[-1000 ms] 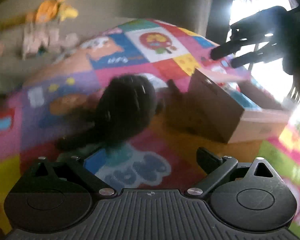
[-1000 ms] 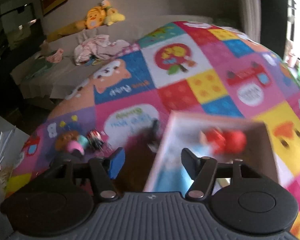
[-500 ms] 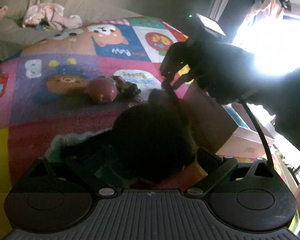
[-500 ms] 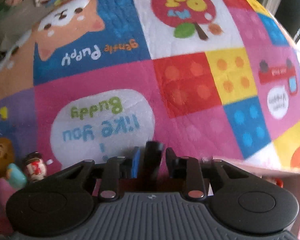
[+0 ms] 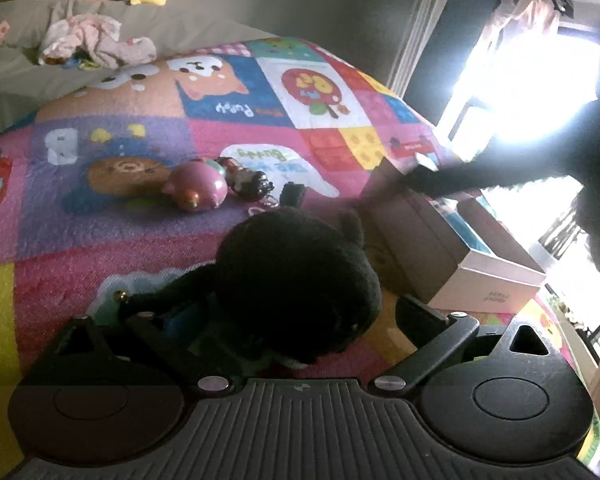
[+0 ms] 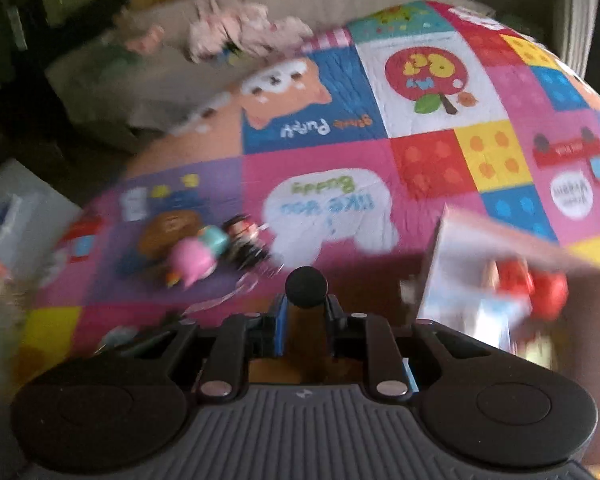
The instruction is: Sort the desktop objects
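A big black plush toy (image 5: 296, 276) lies on the patchwork play mat (image 5: 112, 240) between the fingers of my left gripper (image 5: 292, 308). It hides the left finger, while the right finger (image 5: 416, 314) stands clear of it by a strip of mat. My right gripper (image 6: 306, 308) is shut on a small dark toy (image 6: 306, 286) with a round black top and a brown body. In the left wrist view it is a backlit silhouette (image 5: 452, 182) over the far corner of the open box (image 5: 496, 280).
A pink round toy (image 5: 198, 192) and a small figure (image 5: 248, 180) lie together on the mat, with a little black item (image 5: 292, 194) beside them. The box (image 6: 440, 276) holds a red toy (image 6: 540, 290). A sofa (image 5: 16, 64) with clothes and soft toys stands behind.
My right gripper closed on the small dark toy on the mat, then carried it up and to the right toward the box. The black plush has come closer between my left fingers.
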`<state>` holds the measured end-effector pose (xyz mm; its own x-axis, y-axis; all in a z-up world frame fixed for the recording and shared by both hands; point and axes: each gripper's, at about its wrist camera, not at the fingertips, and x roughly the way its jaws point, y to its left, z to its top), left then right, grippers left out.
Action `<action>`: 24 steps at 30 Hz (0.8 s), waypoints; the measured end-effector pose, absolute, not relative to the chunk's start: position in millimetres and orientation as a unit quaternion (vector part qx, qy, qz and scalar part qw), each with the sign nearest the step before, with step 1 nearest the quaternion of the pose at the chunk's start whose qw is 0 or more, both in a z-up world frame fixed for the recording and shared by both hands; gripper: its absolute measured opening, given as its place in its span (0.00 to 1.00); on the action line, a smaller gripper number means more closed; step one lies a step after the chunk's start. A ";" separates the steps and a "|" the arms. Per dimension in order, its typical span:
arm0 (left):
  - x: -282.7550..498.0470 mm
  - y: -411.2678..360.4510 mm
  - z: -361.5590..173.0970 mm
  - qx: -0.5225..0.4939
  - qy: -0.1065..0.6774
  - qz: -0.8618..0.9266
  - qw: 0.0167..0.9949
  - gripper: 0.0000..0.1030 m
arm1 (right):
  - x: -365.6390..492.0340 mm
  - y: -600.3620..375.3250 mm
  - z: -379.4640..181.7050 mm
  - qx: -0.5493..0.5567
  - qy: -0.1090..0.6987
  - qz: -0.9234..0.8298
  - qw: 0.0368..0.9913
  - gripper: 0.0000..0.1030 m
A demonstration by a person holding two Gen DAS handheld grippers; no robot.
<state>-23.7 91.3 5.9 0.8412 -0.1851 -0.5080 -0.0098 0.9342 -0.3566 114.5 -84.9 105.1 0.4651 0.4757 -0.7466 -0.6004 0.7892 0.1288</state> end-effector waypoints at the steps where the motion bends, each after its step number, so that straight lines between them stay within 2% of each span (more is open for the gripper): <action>1: -23.6 90.5 6.1 -0.172 0.279 -0.045 0.944 0.99 | 102.7 -100.6 104.1 -0.057 0.412 0.321 0.851 0.18; 6: -25.2 85.6 8.5 -0.154 0.277 -0.038 0.948 0.99 | 66.3 -160.8 72.3 0.000 0.438 0.305 0.846 0.14; 11: -34.6 75.4 14.2 -0.108 0.295 -0.056 0.948 0.99 | 51.8 -208.9 42.1 0.024 0.425 0.226 0.876 0.15; 12: -39.3 72.9 16.8 -0.096 0.299 -0.062 0.947 0.99 | 49.1 -215.7 38.1 0.022 0.416 0.210 0.885 0.21; 14: -50.4 70.7 26.5 -0.082 0.298 -0.083 0.947 0.99 | 46.6 -224.6 29.4 0.014 0.398 0.185 0.899 0.38; 15: -55.0 71.4 33.4 -0.079 0.291 -0.092 0.949 0.99 | 44.8 -228.0 25.4 0.013 0.391 0.176 0.904 0.57; 17: -59.2 77.8 50.9 -0.080 0.266 -0.092 0.956 0.99 | 42.4 -233.5 15.1 0.018 0.376 0.161 0.913 0.70; 21: -30.9 103.3 81.0 -0.085 0.233 -0.022 0.969 0.98 | 36.2 -234.3 4.6 0.017 0.345 0.155 0.926 0.80; 22: -17.8 109.3 84.6 -0.078 0.231 0.001 0.970 0.93 | 32.7 -232.5 4.3 0.010 0.340 0.155 0.928 0.80; 23: -0.1 115.0 86.0 -0.066 0.238 0.019 0.969 0.82 | 30.1 -230.9 5.2 0.004 0.335 0.158 0.929 0.80; 24: 17.9 119.1 84.3 -0.058 0.254 0.026 0.965 0.81 | 26.8 -231.0 6.8 0.004 0.328 0.162 0.931 0.83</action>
